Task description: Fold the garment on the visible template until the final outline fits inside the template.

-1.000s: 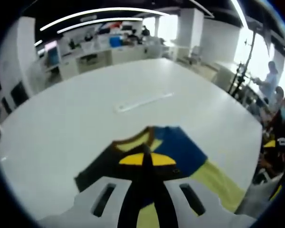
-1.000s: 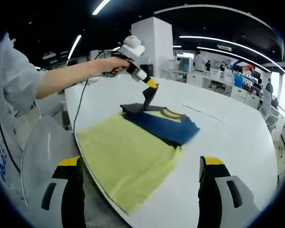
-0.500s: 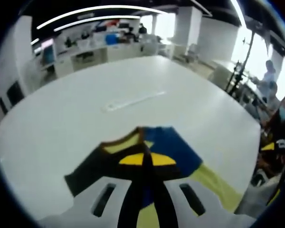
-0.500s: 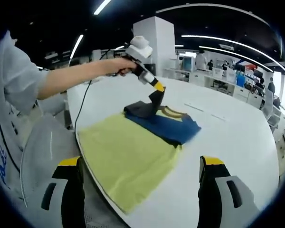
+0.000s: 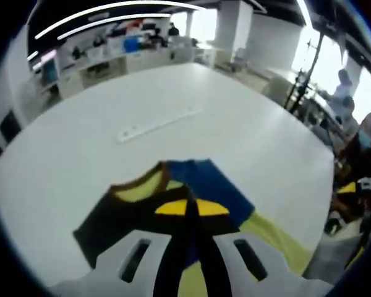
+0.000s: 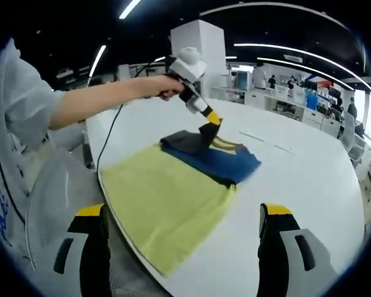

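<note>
The garment lies on the white table [image 6: 309, 179], with a yellow body [image 6: 167, 198], a blue sleeve [image 6: 229, 162], a black sleeve [image 6: 184, 141] and a brown collar [image 5: 139, 182]. My left gripper [image 5: 191, 207] is shut on the black sleeve [image 5: 120, 216], its yellow tips pressed together. In the right gripper view a person's hand holds that left gripper [image 6: 211, 122] over the garment's top, lifting the black sleeve's cloth. My right gripper [image 6: 182, 210] hangs open off the table's near edge, its jaws wide apart with nothing between them, short of the yellow hem.
A thin white strip [image 5: 157, 124] lies on the table beyond the collar. The table edge [image 6: 127, 238] runs just under the garment's hem. The person's arm [image 6: 105, 96] reaches in from the left. People [image 5: 358, 136] and a stand [image 5: 309, 80] are past the table.
The left gripper has carried the black sleeve further across the garment towards the blue sleeve. The right gripper has stayed open in place.
</note>
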Available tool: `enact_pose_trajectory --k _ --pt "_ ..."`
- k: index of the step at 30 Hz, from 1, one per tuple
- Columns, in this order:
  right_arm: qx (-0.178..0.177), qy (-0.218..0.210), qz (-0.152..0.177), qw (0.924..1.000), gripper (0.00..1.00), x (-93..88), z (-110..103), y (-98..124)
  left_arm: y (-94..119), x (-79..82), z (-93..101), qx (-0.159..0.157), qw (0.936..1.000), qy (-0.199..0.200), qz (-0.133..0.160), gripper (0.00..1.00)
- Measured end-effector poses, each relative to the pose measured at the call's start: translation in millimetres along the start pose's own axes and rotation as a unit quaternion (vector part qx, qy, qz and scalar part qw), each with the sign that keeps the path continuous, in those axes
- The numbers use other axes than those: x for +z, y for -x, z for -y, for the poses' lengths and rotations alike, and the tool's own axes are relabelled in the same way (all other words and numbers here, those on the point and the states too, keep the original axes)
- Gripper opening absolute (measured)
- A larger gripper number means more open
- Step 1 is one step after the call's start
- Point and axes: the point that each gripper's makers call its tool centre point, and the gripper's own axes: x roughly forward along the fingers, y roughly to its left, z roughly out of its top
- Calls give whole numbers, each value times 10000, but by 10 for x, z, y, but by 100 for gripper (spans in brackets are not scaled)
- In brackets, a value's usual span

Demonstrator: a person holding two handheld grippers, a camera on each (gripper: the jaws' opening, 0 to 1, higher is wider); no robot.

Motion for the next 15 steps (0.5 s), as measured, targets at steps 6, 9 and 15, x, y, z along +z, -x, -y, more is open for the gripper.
enact_pose_trajectory --k 6,9,15 --pt "18 29 -44 10000 100 -20 -14 -16 -158 -36 -8 -42 9999 151 -47 0" --pt "2 -14 -8 10000 100 -8 -8 -18 -210 -63 16 -69 9998 193 -72 0" --pt "19 -49 -35 10000 100 -35 -12 -27 -322 -92 123 -163 9995 220 -138 0"
